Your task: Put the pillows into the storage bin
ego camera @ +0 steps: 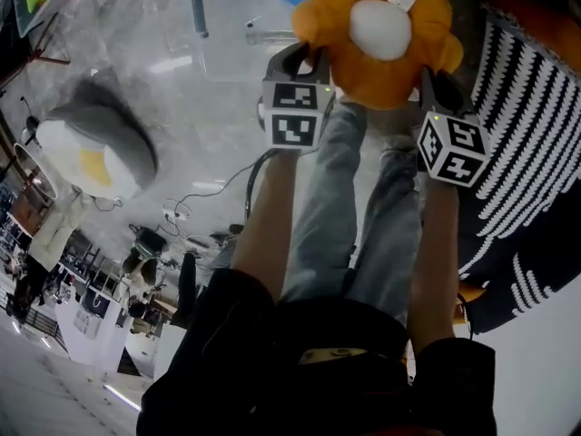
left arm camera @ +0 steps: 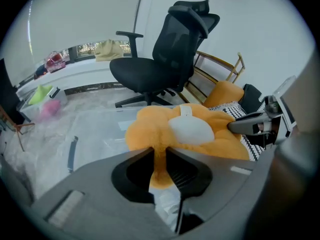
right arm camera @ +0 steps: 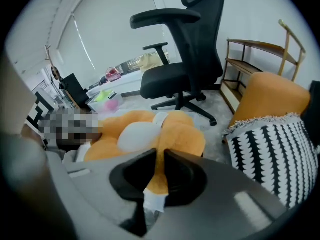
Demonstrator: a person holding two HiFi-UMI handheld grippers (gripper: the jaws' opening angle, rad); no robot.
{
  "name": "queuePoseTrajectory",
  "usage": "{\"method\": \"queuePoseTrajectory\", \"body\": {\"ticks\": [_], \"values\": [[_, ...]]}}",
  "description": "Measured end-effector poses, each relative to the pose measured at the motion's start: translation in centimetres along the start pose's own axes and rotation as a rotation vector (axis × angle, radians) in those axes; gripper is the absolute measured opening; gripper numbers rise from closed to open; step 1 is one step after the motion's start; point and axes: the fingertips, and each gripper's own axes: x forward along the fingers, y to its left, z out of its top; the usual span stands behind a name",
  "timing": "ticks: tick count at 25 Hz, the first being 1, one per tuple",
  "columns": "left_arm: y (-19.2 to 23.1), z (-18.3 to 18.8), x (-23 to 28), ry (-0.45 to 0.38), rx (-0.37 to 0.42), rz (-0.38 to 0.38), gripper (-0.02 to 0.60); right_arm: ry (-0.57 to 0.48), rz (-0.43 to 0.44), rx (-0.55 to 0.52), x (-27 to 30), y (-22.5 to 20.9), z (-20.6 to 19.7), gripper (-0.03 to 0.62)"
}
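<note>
**A:** What is your left gripper (ego camera: 304,62) (left arm camera: 160,159) doing?

**B:** Its jaws are nearly together, and a fold of the orange flower pillow (ego camera: 390,78) (left arm camera: 145,131) (right arm camera: 187,136) is pinched between them. In the left gripper view the orange plush runs straight down through the narrow gap.

**A:** And your right gripper (ego camera: 442,87) (right arm camera: 160,166)?

**B:** The same. Its jaws are drawn close on another edge of that pillow, with orange fabric and a white tag squeezed between them. You hold the pillow up with both grippers, one on each side, and its white centre (ego camera: 379,27) faces your head camera.

**A:** Where does the pillow hang compared with the clear storage bin (left arm camera: 97,131)?

**B:** In the left gripper view it sits in front of the bin's right part. I cannot tell whether it is over the opening or just beside it. It is off the floor and not in the bin.

**A:** Are there any other pillows near you?

**B:** A grey and white plush pillow (ego camera: 91,148) with a yellow patch lies on the floor well to your left. A black-and-white striped cushion (ego camera: 531,134) (right arm camera: 272,149) sits to your right, just beside an orange seat (right arm camera: 272,96). A black office chair (left arm camera: 165,59) (right arm camera: 180,69) stands behind the bin.
</note>
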Motion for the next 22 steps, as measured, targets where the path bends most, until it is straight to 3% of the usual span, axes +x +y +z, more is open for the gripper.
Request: {"method": "queuePoseTrajectory", "body": {"ticks": [3, 6, 11, 15, 18, 21, 22], "values": [[1.1, 0.1, -0.6, -0.029, 0.004, 0.029, 0.108, -0.028, 0.01, 0.012, 0.2, 0.7, 1.0, 0.054], [2.1, -0.7, -0.4, -0.009, 0.01, 0.06, 0.206, -0.037, 0.002, 0.094, 0.6, -0.1, 1.0, 0.137], [1.8, -2.2, 0.5, 0.039, 0.029, 0.032, 0.209, -0.005, -0.004, 0.142, 1.5, -0.7, -1.0, 0.153], [-0.4, -2.7, 0.6, 0.066, 0.027, -0.02, 0.174, 0.018, 0.01, 0.181, 0.2, -0.7, -2.7, 0.149], [-3.4, -1.8, 1.0, 0.06, 0.07, -0.085, 0.092, -0.001, 0.007, 0.221, -1.2, -1.7, -3.2, 0.132], [-6.5, -0.4, 1.5, 0.052, 0.123, -0.151, 0.021, -0.041, -0.019, 0.269, -2.9, -3.3, -3.3, 0.075], [-7.2, 0.2, 2.0, 0.053, 0.149, -0.174, 0.013, -0.061, -0.027, 0.295, -3.2, -3.7, -3.2, 0.025]]}}
